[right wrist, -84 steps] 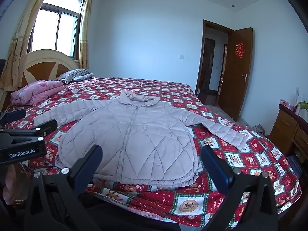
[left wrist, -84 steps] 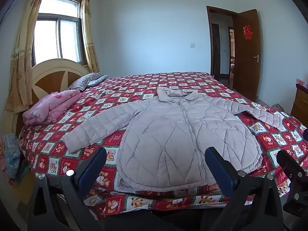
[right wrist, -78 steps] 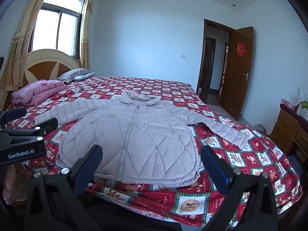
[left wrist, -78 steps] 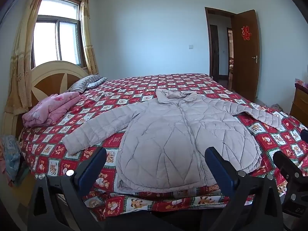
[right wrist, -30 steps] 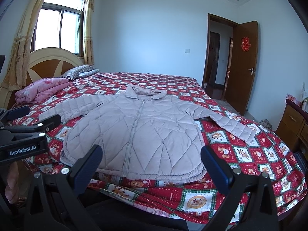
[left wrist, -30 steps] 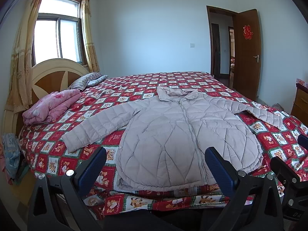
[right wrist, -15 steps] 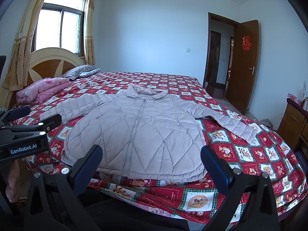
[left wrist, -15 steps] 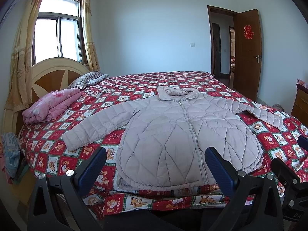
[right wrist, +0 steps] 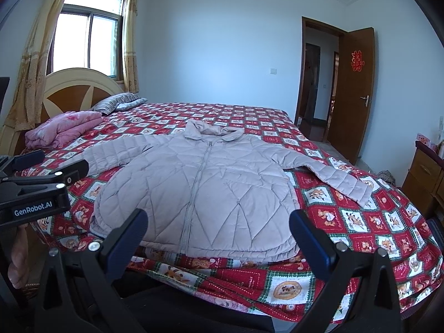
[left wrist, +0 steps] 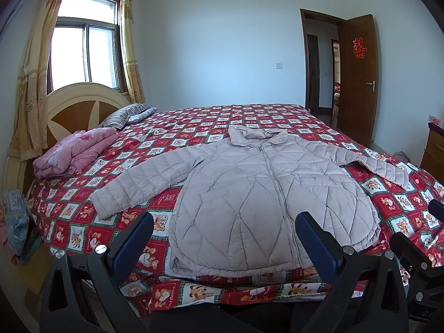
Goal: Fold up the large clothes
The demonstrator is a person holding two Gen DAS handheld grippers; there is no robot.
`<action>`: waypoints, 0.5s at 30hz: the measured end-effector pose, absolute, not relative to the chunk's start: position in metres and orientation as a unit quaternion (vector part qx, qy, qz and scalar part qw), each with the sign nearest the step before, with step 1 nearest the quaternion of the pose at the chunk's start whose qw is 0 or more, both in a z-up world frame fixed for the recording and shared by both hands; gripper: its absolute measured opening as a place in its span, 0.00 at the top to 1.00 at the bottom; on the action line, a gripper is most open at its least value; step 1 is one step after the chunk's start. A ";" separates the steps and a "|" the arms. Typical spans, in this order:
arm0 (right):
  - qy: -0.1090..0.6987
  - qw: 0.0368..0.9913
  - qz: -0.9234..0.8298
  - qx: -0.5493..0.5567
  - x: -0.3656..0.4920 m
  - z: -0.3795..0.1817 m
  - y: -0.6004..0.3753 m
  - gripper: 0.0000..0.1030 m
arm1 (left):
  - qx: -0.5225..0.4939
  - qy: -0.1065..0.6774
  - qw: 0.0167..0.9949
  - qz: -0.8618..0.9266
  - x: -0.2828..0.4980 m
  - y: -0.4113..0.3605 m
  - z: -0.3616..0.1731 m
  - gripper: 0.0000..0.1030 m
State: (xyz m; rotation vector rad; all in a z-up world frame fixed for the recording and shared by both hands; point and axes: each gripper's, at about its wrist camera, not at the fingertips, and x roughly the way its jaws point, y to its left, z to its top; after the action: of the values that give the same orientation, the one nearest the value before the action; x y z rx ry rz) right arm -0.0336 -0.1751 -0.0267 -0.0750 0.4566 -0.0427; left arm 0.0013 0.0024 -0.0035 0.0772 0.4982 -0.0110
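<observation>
The left claw is spread wide, its blue-padded fingers level and empty. Just to its right, the right claw is equally spread with nothing between its fingers.

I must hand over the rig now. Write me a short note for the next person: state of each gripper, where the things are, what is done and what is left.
Left gripper: open, holds nothing, hovers before the near edge of the bed.
Right gripper: open, holds nothing, hovers at the same edge.
Jacket: lies flat on the bed, front up, zipped, collar toward the far side, hem near both grippers. Left sleeve points toward the headboard side; right sleeve points toward the door side.
Done: the jacket is spread out; no fold is visible.
Left: fold both sleeves in over the body, then fold the body.
</observation>
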 end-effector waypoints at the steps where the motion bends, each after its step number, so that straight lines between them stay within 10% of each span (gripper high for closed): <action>1: 0.227 0.973 -0.021 -0.037 -0.033 -0.027 -0.176 0.00 | 0.038 0.247 0.968 -0.006 0.001 0.002 -0.004 0.01; 15: 0.243 0.970 0.003 -0.031 -0.019 -0.039 -0.182 0.00 | 0.034 0.262 0.964 -0.010 0.019 0.007 -0.010 0.01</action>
State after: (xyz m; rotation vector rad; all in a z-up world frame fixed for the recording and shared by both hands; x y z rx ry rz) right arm -0.0186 -0.1825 -0.0386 -0.0616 0.4903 0.0053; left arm 0.0186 0.0068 -0.0103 0.0697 0.5311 -0.0194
